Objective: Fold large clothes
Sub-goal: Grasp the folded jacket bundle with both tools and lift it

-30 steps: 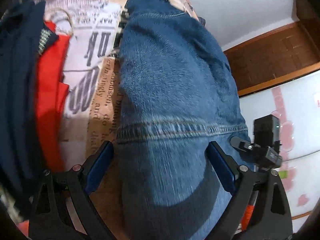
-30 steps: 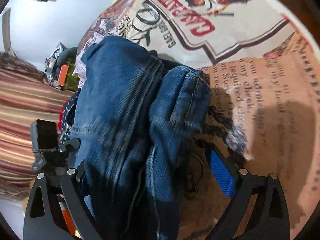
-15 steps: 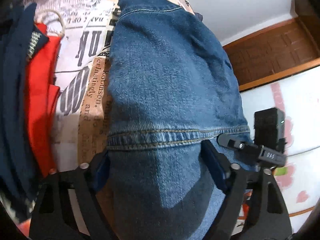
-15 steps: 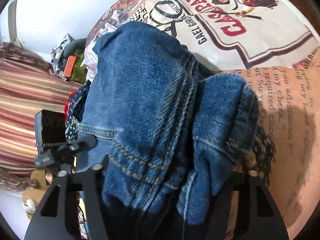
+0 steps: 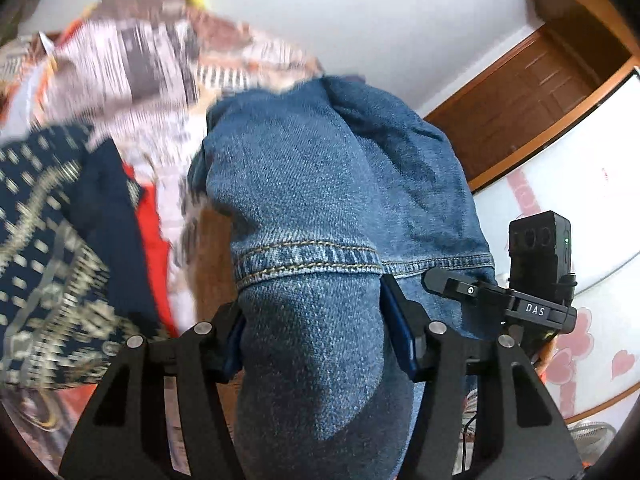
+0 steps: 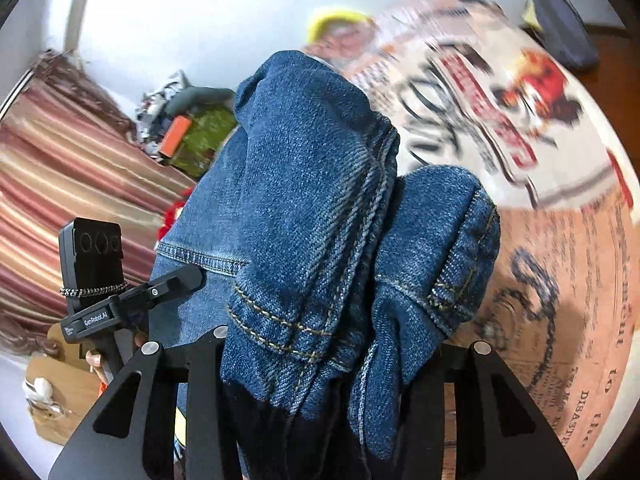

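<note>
Evidently both tools are clamped on the jeans (image 5: 320,184): the left tool (image 5: 312,336) has just been closing on a hemmed leg end, the right tool (image 6: 332,364) on a thick bunch of denim seams. Holding two separated spots lets the heavy garment hang between them, raised above the newspaper-print bed sheet (image 6: 560,280), probably so it can be shaken out straight before folding. Other clothes (image 5: 72,240) lie beside it.

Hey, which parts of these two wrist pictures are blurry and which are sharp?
Left wrist view: the jeans are sharp, the printed bedsheet and navy patterned garment smeared. Right wrist view: denim crisp, the sheet's print streaked; fisheye bends the edges in both.
</note>
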Demonstrator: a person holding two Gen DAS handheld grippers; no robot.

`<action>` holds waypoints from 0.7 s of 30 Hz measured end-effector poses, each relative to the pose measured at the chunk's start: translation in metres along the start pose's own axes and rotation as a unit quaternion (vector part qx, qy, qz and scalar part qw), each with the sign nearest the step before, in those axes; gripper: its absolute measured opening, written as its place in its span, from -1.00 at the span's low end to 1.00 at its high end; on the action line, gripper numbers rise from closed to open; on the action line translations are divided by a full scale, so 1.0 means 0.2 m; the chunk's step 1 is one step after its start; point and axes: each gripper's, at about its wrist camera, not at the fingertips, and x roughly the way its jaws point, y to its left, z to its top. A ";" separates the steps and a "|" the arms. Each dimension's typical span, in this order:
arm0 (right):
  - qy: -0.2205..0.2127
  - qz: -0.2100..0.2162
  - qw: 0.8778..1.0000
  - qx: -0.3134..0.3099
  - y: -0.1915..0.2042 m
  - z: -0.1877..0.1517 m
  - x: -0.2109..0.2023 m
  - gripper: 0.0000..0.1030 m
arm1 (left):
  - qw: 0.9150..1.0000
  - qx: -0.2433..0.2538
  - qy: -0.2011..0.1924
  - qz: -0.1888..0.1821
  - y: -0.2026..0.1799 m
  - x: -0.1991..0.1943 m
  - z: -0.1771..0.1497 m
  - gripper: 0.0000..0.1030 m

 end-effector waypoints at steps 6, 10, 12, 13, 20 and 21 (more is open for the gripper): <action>-0.023 0.012 0.998 -0.051 0.30 0.08 0.05 -0.27 | 0.998 0.004 -0.055 0.000 0.07 -0.35 0.01 0.14; -0.024 0.033 0.997 -0.068 0.45 0.13 0.18 -0.26 | 0.996 0.011 -0.084 0.021 0.17 -0.54 -0.02 0.14; -0.022 0.040 0.996 -0.074 0.50 0.15 0.26 -0.26 | 0.995 0.007 -0.093 0.034 0.24 -0.62 -0.01 0.14; -0.018 0.044 0.996 -0.078 0.54 0.17 0.33 -0.26 | 0.995 0.004 -0.096 0.040 0.28 -0.64 0.00 0.14; 0.020 0.060 0.994 -0.091 0.66 0.24 0.70 -0.27 | 0.989 -0.032 -0.119 0.080 0.60 -0.73 -0.01 0.14; 0.024 0.061 0.993 -0.094 0.68 0.24 0.74 -0.27 | 0.988 -0.037 -0.121 0.084 0.64 -0.73 -0.02 0.14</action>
